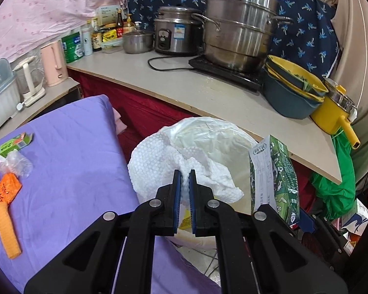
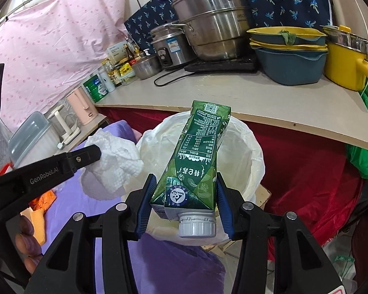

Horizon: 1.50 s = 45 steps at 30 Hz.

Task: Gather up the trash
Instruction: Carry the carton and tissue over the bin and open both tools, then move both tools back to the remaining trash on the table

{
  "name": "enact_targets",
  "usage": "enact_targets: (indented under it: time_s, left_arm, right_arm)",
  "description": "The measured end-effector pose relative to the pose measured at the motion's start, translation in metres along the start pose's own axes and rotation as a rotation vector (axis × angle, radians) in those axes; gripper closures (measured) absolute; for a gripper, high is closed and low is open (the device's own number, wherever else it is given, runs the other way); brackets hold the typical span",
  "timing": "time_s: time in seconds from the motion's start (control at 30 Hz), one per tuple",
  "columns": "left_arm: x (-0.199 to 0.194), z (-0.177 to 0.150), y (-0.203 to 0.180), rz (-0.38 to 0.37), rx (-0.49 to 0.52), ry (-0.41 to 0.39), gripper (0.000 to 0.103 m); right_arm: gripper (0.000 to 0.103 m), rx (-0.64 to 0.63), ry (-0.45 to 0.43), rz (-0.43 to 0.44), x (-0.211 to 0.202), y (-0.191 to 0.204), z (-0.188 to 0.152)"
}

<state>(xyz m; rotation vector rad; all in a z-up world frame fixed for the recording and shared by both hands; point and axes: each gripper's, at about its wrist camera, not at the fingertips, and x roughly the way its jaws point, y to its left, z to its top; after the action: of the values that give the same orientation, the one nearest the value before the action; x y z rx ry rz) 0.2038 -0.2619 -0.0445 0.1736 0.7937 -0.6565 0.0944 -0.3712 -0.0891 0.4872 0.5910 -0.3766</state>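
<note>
My left gripper (image 1: 185, 175) is shut on a crumpled white paper towel (image 1: 159, 169) and holds it over the near rim of a bin lined with a white plastic bag (image 1: 220, 137). My right gripper (image 2: 185, 188) is shut on a green drink carton (image 2: 198, 152) with a grey cap and holds it tilted above the same bin (image 2: 247, 161). The carton also shows in the left wrist view (image 1: 274, 178), right of the towel. The towel and the left gripper (image 2: 95, 152) show at the left of the right wrist view.
A purple-covered surface (image 1: 68, 152) at left holds a small green box (image 1: 14, 143), crumpled clear plastic (image 1: 16, 163) and orange wrappers (image 1: 6, 188). A counter (image 1: 208, 90) behind the bin carries steel pots (image 1: 238, 29), a rice cooker, stacked basins (image 1: 292, 90) and bottles. Green bags (image 1: 338, 181) hang at right.
</note>
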Motion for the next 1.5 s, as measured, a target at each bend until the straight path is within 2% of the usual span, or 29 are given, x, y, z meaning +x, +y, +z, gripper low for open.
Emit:
enact_targets:
  time_s: [0.2,0.37,0.4,0.47,0.5,0.63,0.9,1.13,1.3,1.5]
  left_arm:
    - [0.028,0.001,-0.005,-0.007,0.009,0.047,0.096]
    - [0.039,-0.002,-0.004,-0.009,0.011,0.049,0.093]
    - [0.039,-0.002,-0.003,-0.007,0.010,0.051,0.088]
    - [0.036,-0.002,-0.002,0.011,0.006,0.035,0.061]
    - [0.035,-0.002,-0.002,0.018,0.004,0.023,0.058]
    - [0.027,-0.001,0.001,0.040,0.008,-0.002,0.057]
    - [0.006,0.003,0.024,0.051,-0.050,-0.020,0.057]
    - [-0.022,0.002,0.053,0.091,-0.102,-0.051,0.056]
    - [-0.046,-0.005,0.080,0.156,-0.146,-0.087,0.048]
    - [-0.073,-0.018,0.118,0.218,-0.200,-0.105,0.048]
  right_arm:
    - [0.057,0.006,0.021,-0.005,0.019,-0.006,0.001]
    - [0.056,-0.002,0.037,-0.006,0.032,-0.005,0.000]
    - [0.055,-0.001,0.033,-0.007,0.032,-0.004,0.001]
    - [0.050,-0.005,0.023,-0.016,0.030,-0.002,0.002]
    - [0.048,-0.004,0.013,-0.019,0.028,-0.001,0.002]
    - [0.047,-0.005,-0.019,-0.017,0.019,0.003,0.007]
    - [0.042,-0.038,-0.058,-0.029,0.001,0.024,0.013]
    - [0.040,-0.058,-0.078,-0.011,-0.014,0.046,0.014]
    - [0.039,-0.088,-0.079,0.012,-0.023,0.068,0.010]
    - [0.039,-0.130,-0.065,0.055,-0.028,0.103,0.000]
